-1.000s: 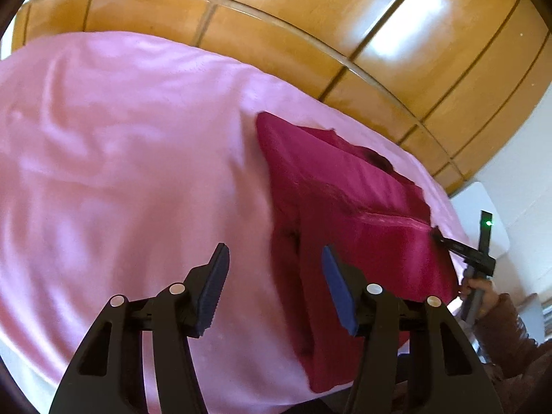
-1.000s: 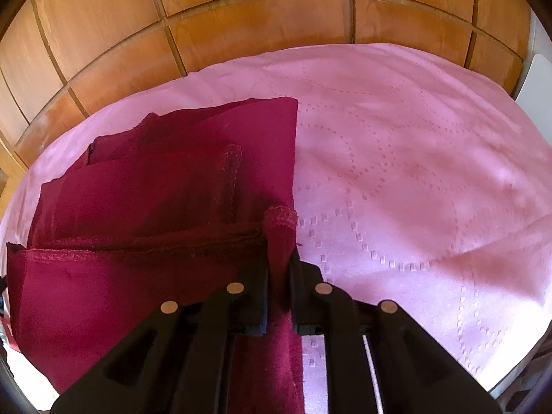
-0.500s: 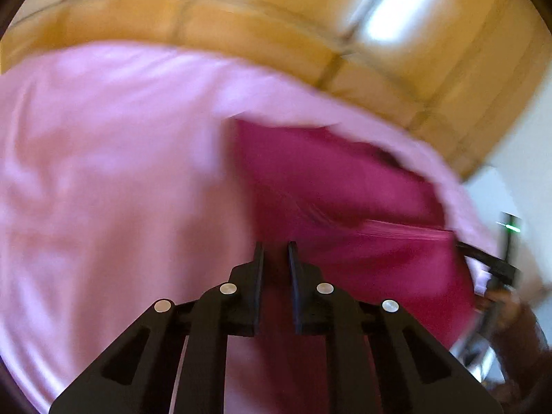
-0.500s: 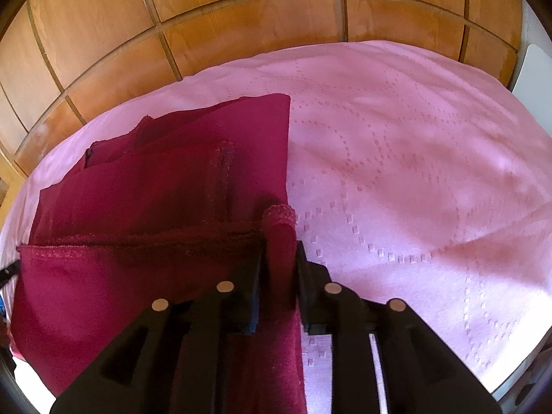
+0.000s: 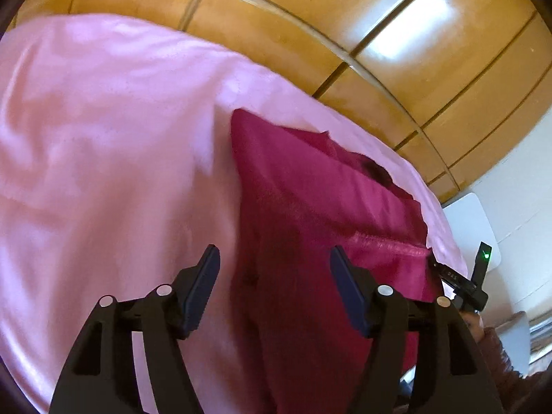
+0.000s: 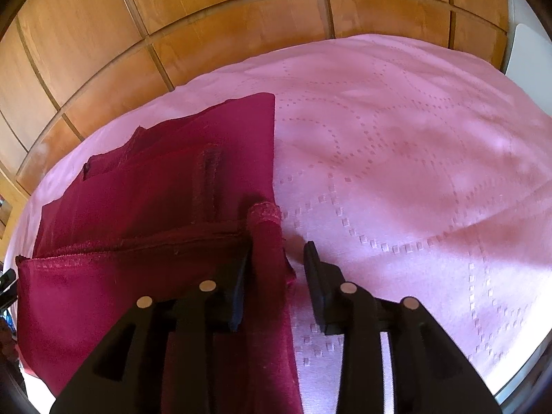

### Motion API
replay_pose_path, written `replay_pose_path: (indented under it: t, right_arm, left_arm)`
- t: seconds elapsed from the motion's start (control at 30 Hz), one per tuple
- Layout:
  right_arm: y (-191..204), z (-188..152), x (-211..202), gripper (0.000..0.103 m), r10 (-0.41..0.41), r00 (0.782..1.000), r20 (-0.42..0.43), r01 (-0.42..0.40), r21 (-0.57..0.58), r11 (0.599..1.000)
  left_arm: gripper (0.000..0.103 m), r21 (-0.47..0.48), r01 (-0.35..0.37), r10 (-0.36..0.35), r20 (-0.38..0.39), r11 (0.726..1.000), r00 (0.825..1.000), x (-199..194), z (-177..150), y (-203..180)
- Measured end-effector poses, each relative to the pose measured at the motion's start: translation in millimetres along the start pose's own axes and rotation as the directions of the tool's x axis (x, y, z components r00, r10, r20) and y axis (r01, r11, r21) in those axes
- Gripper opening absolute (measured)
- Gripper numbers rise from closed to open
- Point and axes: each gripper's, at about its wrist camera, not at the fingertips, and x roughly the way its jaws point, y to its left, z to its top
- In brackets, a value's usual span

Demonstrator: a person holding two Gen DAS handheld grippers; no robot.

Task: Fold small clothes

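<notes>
A crimson garment (image 5: 310, 207) lies folded on the pink bedspread (image 5: 103, 138). My left gripper (image 5: 274, 276) hangs over the garment's near left edge; its jaws are opening wide, the cloth lies below them and neither pad touches it. In the right wrist view the garment (image 6: 155, 207) fills the left half. My right gripper (image 6: 276, 269) is opening around a raised fold of its right edge (image 6: 267, 238); the left pad still brushes the fold and the right pad stands clear. The right gripper's black body (image 5: 462, 284) shows at the garment's far corner.
Glossy wooden panels (image 5: 379, 34) rise behind the bed. A white object (image 5: 472, 214) stands past the bed's right end. A person's hand and dark sleeve (image 5: 496, 345) hold the right gripper. Bare patterned bedspread (image 6: 396, 155) spreads to the right of the garment.
The left gripper slid toward the garment's left edge, shut there half a second ago, and now stands wide open. The right jaws, shut on the fold before, have parted.
</notes>
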Motion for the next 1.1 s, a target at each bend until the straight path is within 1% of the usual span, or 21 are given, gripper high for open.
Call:
replay_pose_path:
  t: [0.03,0.1,0.13,0.17,0.2,0.23,0.27,0.33,0.37,0.43,0.47,0.57,0.83,0.9,0.93,0.97,1.0,1.1]
  right_arm:
    - [1,0,0,0.031,-0.004,1.0,0.0,0.004,-0.002,1.0]
    - [2,0,-1,0.034,-0.018,1.0,0.002,0.018,-0.013,1.0]
    - [3,0,-1,0.034,-0.028,1.0,0.005,0.028,-0.021,0.999]
    - [5,-1,-2,0.036,-0.039,0.999,0.009,0.039,-0.029,0.999]
    - [5,-2,-2,0.036,-0.045,0.999,0.012,0.045,-0.031,0.998]
    - [6,-2,-2,0.036,-0.05,0.999,0.014,0.05,-0.033,0.998]
    - [6,-3,-2,0.036,-0.054,0.998,0.017,0.054,-0.036,0.998]
    - [7,-3,-2,0.036,-0.063,0.998,0.017,0.063,-0.043,0.997]
    - [7,-2,-1,0.036,-0.065,0.998,0.017,0.066,-0.046,0.997]
    - [7,-2,-1,0.037,-0.069,0.997,0.019,0.07,-0.05,0.996]
    - [7,-3,-2,0.037,-0.071,0.997,0.021,0.072,-0.049,0.996]
    - [8,-3,-2,0.038,-0.072,0.997,0.036,0.074,-0.046,0.996]
    - [16,-1,-14,0.038,-0.093,0.995,0.031,0.096,-0.083,0.992]
    - [20,-2,-19,0.022,-0.08,0.996,0.029,0.083,-0.104,0.991]
    - [23,-3,-20,0.019,-0.079,0.996,0.03,0.082,-0.12,0.989]
    - [28,-4,-23,0.013,-0.085,0.996,0.033,0.09,-0.149,0.985]
    - [32,-5,-24,0.009,-0.09,0.995,0.037,0.095,-0.168,0.981]
    - [39,-9,-30,0.009,-0.082,0.996,0.046,0.09,-0.202,0.975]
  left_arm:
    - [0.065,0.022,-0.021,0.021,-0.006,1.0,1.0,5,2,-4]
    - [0.047,0.08,-0.063,0.065,-0.027,0.995,0.998,15,5,-12]
    - [0.034,0.122,-0.083,0.089,-0.04,0.989,0.995,21,4,-18]
    - [0.031,0.151,-0.113,0.121,-0.04,0.982,0.992,22,3,-22]
    - [0.028,0.186,-0.149,0.156,-0.026,0.971,0.987,24,1,-28]
    - [0.022,0.214,-0.182,0.187,-0.002,0.96,0.982,23,0,-33]
    - [0.013,0.236,-0.204,0.206,0.017,0.95,0.978,20,-2,-37]
    - [0.012,0.276,-0.256,0.248,0.062,0.927,0.967,15,-4,-46]
    - [0.008,0.288,-0.271,0.26,0.08,0.918,0.962,13,-5,-50]
    - [0.008,0.316,-0.3,0.279,0.111,0.9,0.954,9,-9,-58]
    - [0.008,0.323,-0.308,0.284,0.12,0.895,0.951,8,-10,-61]
    - [0.007,0.318,-0.313,0.284,0.134,0.895,0.949,3,-13,-63]
    - [0.007,0.324,-0.335,0.297,0.164,0.885,0.941,-5,-22,-70]
    - [0.007,0.322,-0.339,0.298,0.17,0.884,0.939,-8,-24,-72]
    - [0.007,0.322,-0.341,0.299,0.174,0.883,0.938,-9,-25,-72]
    - [0.007,0.321,-0.342,0.299,0.178,0.883,0.938,-10,-25,-73]
    - [0.007,0.319,-0.342,0.297,0.182,0.884,0.937,-11,-25,-73]
    - [0.007,0.315,-0.345,0.295,0.196,0.884,0.935,-15,-28,-78]
